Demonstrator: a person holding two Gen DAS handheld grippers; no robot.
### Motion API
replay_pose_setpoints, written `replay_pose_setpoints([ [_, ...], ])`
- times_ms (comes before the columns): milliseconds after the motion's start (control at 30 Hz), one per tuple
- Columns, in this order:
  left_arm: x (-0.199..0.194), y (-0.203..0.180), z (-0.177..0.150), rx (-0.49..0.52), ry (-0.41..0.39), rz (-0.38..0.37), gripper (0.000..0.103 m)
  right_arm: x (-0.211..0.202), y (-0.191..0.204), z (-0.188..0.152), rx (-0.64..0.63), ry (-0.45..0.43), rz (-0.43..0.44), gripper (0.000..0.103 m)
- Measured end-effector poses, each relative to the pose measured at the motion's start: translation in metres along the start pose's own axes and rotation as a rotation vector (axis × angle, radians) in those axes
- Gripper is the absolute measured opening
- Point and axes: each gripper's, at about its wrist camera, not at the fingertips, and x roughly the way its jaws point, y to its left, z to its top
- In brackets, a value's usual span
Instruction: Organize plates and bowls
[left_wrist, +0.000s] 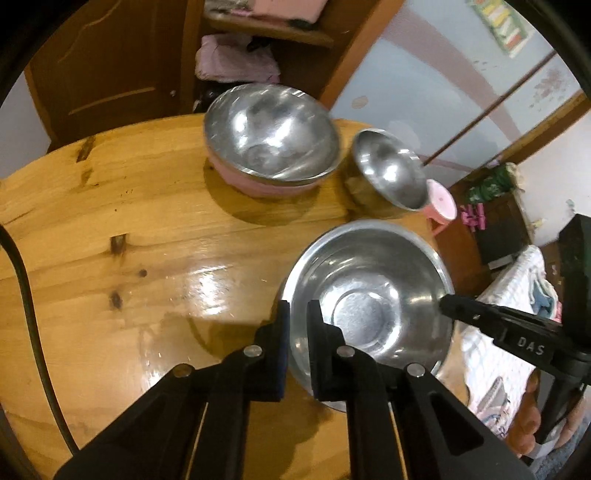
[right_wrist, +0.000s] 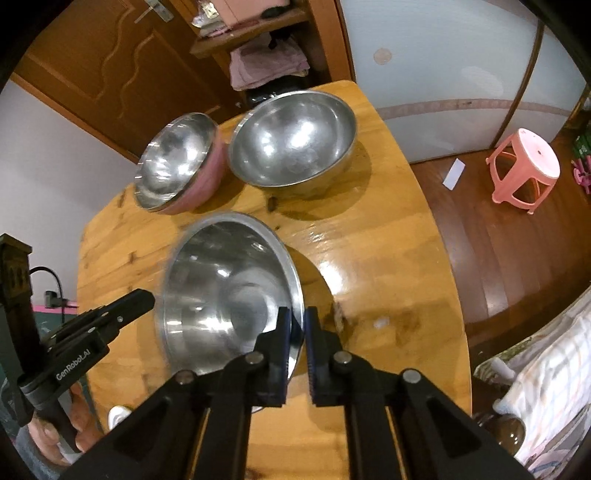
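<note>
A wide shallow steel bowl (left_wrist: 373, 291) (right_wrist: 229, 295) is nearest on the wooden table (left_wrist: 129, 229) (right_wrist: 388, 258). My left gripper (left_wrist: 299, 308) is shut on its left rim, with the thin metal edge pinched between the pads. In the right wrist view, my right gripper (right_wrist: 295, 317) is shut on the opposite rim in the same way. Each view shows the other gripper's tip at the bowl's far side (left_wrist: 448, 302) (right_wrist: 146, 297). Behind it stand a pink bowl with a steel lining (left_wrist: 271, 136) (right_wrist: 177, 162) and a deep steel bowl (left_wrist: 388, 166) (right_wrist: 291, 136).
A pink plastic stool (right_wrist: 524, 166) stands on the wood floor to the right of the table. A wooden door and shelves with folded cloths (right_wrist: 266, 62) are behind the table. A checked cloth (right_wrist: 546, 369) lies at the near right. A black cable (left_wrist: 26, 295) hangs at the left.
</note>
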Motion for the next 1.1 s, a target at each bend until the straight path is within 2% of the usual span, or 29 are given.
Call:
replay_pose_setpoints([
  [67, -0.016, -0.012, -0.008, 0.027, -0.022, -0.007, 0.007, -0.013, 0.003, -0.009, -0.009, -0.007, 0.008, 0.006],
  [133, -0.025, -0.022, -0.016, 0.056, -0.029, 0.011, 0.007, -0.020, 0.007, -0.019, -0.023, -0.017, -0.021, 0.006],
  [200, -0.025, -0.025, -0.022, 0.059, -0.015, 0.022, 0.007, -0.021, 0.010, -0.029, -0.035, -0.014, -0.051, 0.006],
  [333, -0.016, -0.014, -0.030, 0.027, 0.004, 0.077, 0.009, -0.016, 0.005, -0.038, -0.023, -0.001, -0.048, 0.006],
  [433, -0.008, 0.001, -0.029, -0.017, 0.005, 0.102, 0.020, -0.013, -0.001, -0.041, -0.014, -0.001, -0.056, 0.006],
  [500, -0.003, 0.008, -0.029, -0.043, 0.006, 0.100, 0.038, -0.012, -0.004, -0.042, -0.006, -0.001, -0.054, 0.007],
  [567, 0.001, 0.013, -0.028, -0.061, 0.008, 0.093, 0.042, -0.010, -0.008, -0.041, 0.003, 0.000, -0.048, 0.007],
  [633, 0.009, 0.015, -0.027, -0.065, 0.036, 0.058, 0.042, -0.008, -0.009, -0.040, 0.006, 0.000, -0.047, 0.007],
  [867, 0.033, 0.012, -0.032, -0.071, 0.103, 0.010, 0.042, -0.001, -0.015, -0.039, 0.017, 0.012, -0.043, 0.007],
  [933, 0.038, 0.010, -0.035, -0.064, 0.118, -0.016, 0.036, 0.001, -0.016, -0.039, 0.017, 0.015, -0.043, 0.007],
  [1000, 0.040, 0.005, -0.038, -0.041, 0.127, -0.021, 0.010, 0.002, -0.017, -0.040, 0.021, 0.017, -0.039, 0.007],
  [1100, 0.037, -0.002, -0.044, -0.029, 0.131, -0.017, 0.008, 0.001, -0.017, -0.041, 0.022, 0.017, -0.036, 0.007],
])
